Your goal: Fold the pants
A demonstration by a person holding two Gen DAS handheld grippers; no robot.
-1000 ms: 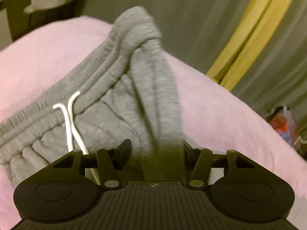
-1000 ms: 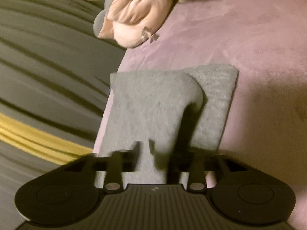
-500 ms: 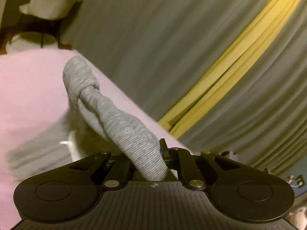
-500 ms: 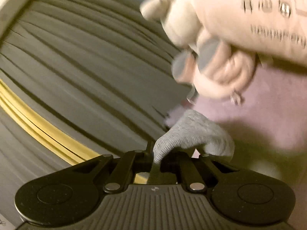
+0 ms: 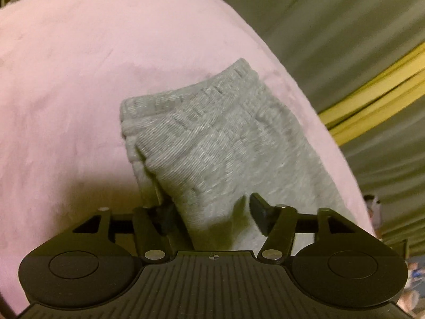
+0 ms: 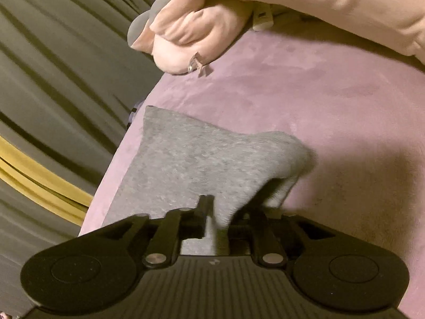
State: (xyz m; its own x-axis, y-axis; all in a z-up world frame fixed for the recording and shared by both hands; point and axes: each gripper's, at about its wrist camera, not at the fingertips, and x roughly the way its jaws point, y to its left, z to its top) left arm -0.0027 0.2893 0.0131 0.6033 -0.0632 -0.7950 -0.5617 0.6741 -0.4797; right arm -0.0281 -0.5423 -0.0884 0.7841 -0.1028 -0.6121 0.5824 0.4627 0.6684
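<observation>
We take the pink blanket (image 5: 79, 85) as our landmark: the grey pants (image 5: 225, 143) lie folded on it, hard by its edge where the grey curtain with a yellow stripe (image 5: 372, 101) hangs beyond.

In the left wrist view we see the ribbed waistband end of the pants pointing away from our left gripper (image 5: 212, 212), up and toward the middle of the blanket. The long axis of the bundle runs from between the fingers outward, roughly alongside the blanket's edge. Our left gripper's jaws are spreading apart; a fold of the grey cloth still lies between them, close against the finger on the picture's left and clear of the other one (image 5: 259, 212).

In the right wrist view the pants (image 6: 191, 164) stretch away from our right gripper (image 6: 225, 212) toward the far edge of the blanket (image 6: 318, 93), with one square corner lying flat near that edge and a rounded hump of cloth raised on the picture's right. Here the jaws are only narrowly apart and widening, with a thin ridge of cloth between them; we cannot tell whether the pads still press it. A pale pink plush toy (image 6: 186, 40) rests at the blanket's far side, well apart from the pants.
</observation>
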